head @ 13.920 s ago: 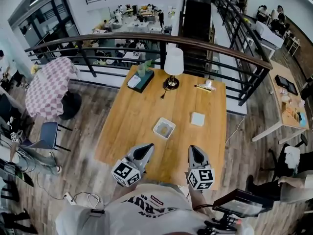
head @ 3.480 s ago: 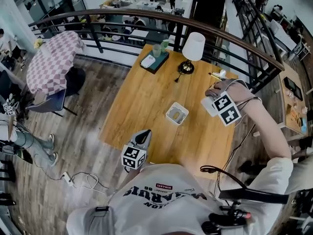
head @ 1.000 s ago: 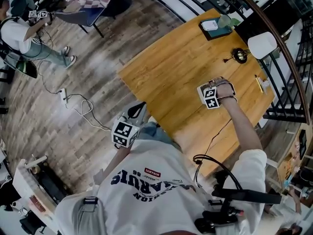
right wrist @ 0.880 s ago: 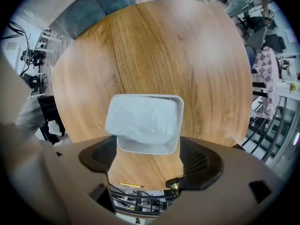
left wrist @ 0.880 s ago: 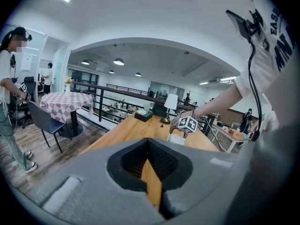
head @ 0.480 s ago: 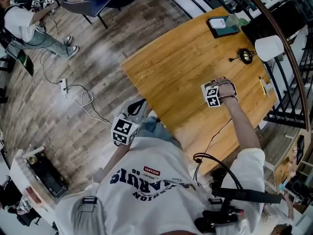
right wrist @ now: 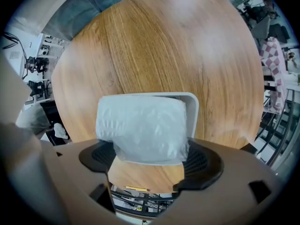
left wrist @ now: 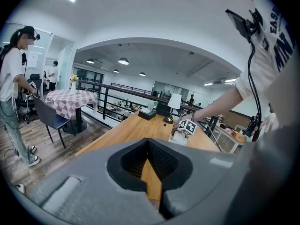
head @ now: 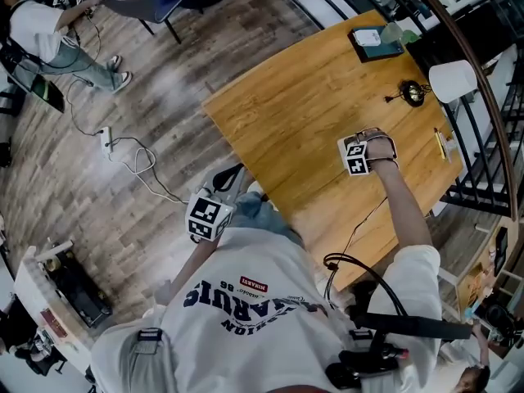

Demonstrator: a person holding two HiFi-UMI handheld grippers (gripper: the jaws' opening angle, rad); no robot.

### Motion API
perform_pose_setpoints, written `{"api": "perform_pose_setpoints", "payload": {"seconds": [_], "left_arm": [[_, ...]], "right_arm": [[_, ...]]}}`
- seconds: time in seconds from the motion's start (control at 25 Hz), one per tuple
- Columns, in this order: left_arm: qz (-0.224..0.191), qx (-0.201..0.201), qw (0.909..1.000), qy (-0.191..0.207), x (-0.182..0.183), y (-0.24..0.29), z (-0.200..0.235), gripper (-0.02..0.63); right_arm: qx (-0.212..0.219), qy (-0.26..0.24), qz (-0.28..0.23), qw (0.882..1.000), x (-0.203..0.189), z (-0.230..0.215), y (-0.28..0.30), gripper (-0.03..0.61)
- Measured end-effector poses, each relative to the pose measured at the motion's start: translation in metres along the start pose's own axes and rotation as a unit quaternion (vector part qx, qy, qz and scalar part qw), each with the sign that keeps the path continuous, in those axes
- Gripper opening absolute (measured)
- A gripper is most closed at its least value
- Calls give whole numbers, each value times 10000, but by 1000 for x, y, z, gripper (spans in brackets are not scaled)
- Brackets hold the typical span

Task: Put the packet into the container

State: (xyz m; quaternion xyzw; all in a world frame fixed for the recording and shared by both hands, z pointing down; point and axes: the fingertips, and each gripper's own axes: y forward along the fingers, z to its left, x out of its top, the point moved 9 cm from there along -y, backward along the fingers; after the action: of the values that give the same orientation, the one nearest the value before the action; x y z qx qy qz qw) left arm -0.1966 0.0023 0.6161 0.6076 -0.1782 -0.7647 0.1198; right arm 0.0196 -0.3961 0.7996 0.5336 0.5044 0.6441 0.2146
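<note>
Hanging directly over the white container [right wrist: 191, 108], the white plastic-wrapped packet [right wrist: 143, 128] is clamped at both sides by the right gripper [right wrist: 150, 158], whose jaws are spread wide around it. Whether the packet touches the container cannot be told. The container is set on the wooden table [right wrist: 164, 46]. The left gripper [left wrist: 150, 168] is held well apart from the container, its jaws drawn together on nothing.

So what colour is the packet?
The packet is white and a little see-through. It shows best in the right gripper view.
</note>
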Motion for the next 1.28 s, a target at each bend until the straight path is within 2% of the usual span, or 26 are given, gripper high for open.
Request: {"api": "perform_pose_setpoints", "payload": {"seconds": [0.4, 0.56, 0.8, 1.04, 1.16, 1.28], "left_arm": [[-145, -169, 9996, 200, 15, -1, 8, 0], [-230, -455, 9980, 383, 27, 10, 1, 0], [-296, -981, 9923, 700, 52, 31, -16, 0], [-420, -1537, 9806, 1146, 83, 58, -39, 0], [-465, -1808, 9735, 1323, 95, 74, -49, -2], [-477, -2052, 9675, 1399, 101, 86, -66, 0]], "right_arm": [[19, 831, -264, 9962, -27, 5, -33, 424], [-254, 1487, -664, 9863, -49, 11, -67, 422], [-953, 2377, -1272, 9582, -82, 24, -132, 395], [-1561, 3041, -1611, 9259, -112, 66, -193, 356], [-2022, 3440, -1624, 9024, -126, 91, -222, 356], [-2427, 3987, -1837, 8651, -138, 121, -248, 347]]}}
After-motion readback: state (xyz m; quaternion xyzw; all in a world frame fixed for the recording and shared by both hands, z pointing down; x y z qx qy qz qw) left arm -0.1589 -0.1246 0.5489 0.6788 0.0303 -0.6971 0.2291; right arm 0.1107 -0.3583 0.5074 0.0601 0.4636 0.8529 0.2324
